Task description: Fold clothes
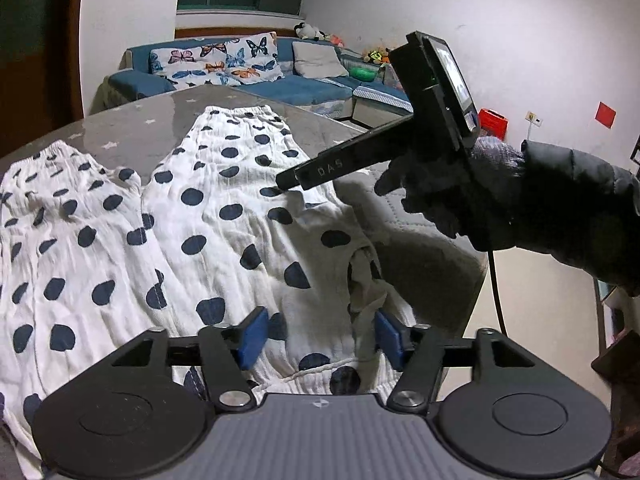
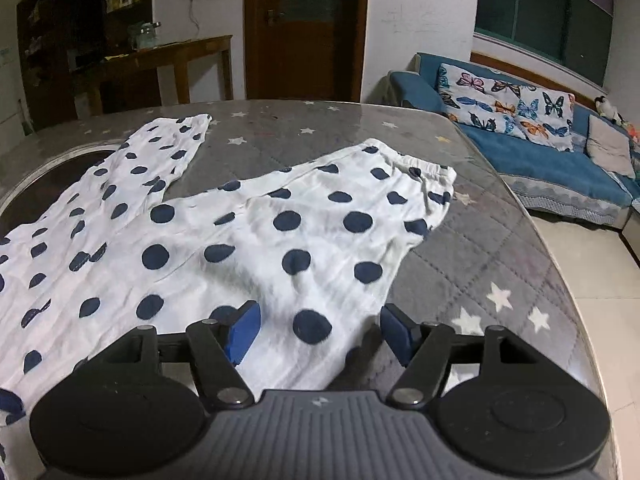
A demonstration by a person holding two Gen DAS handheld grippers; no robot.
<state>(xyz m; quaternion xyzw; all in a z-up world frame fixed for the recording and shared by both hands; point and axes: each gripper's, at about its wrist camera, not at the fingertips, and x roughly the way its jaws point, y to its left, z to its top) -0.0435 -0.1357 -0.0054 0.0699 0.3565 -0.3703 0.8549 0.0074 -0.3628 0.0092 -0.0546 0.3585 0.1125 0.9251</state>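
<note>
White trousers with navy dots [image 1: 224, 216] lie spread on the grey star-patterned table [image 1: 120, 128], with both legs stretched away from me and the waistband with its drawstring nearest. My left gripper [image 1: 320, 336] hovers open over the waistband end; the cloth lies below its blue pads [image 1: 252, 336] and is not pinched. My right gripper [image 1: 286, 180], in a gloved hand [image 1: 436, 196], reaches in from the right above the right leg. In the right wrist view the right gripper [image 2: 320, 332] stands open over the edge of the trousers [image 2: 280, 240], near bare table [image 2: 480, 240].
The table's right edge [image 2: 560, 280] drops to a tiled floor. A blue sofa [image 2: 540, 160] with butterfly cushions stands beyond it. A wooden door [image 2: 304, 28] and a wooden desk [image 2: 168, 60] are behind the table. A dark round inset [image 2: 36, 184] sits at the table's far left.
</note>
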